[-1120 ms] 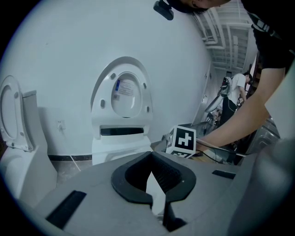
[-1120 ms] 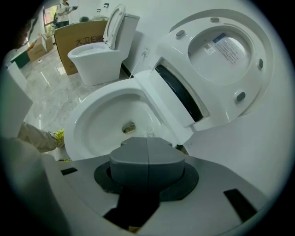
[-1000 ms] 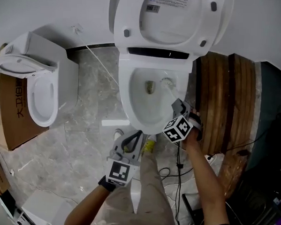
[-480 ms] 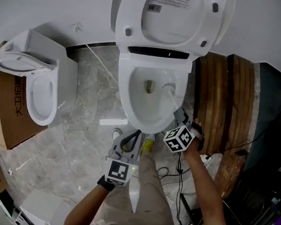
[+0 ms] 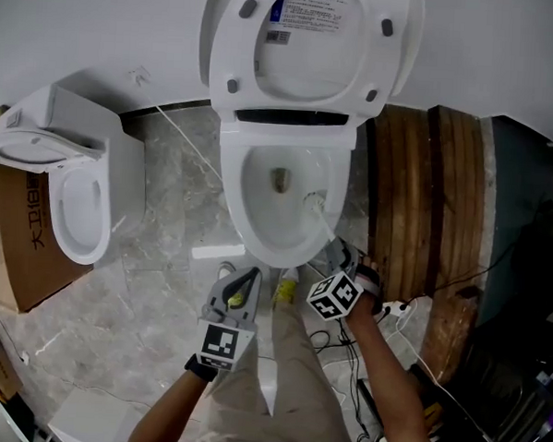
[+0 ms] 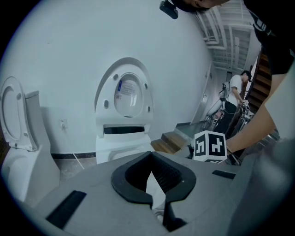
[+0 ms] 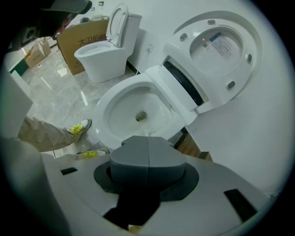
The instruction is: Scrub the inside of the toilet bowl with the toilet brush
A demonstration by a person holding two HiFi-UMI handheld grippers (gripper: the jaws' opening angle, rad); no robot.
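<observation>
While right gripper [image 5: 336, 257] clamps toilet brush [image 5: 316, 206] at 3 o'clock in the bowl [image 5: 228, 190], I judge mid-scrub; next sweep toward 12. Left gripper [image 5: 240, 285] released.

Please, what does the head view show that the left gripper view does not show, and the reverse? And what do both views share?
Only the head view: the inside of the toilet bowl, with the toilet brush in it, its handle held by the shut right gripper.
Only the left gripper view: a person standing far in the background.
Both: the raised lid, the second toilet beside it, the right gripper's marker cube, and the left gripper, open and empty.
</observation>
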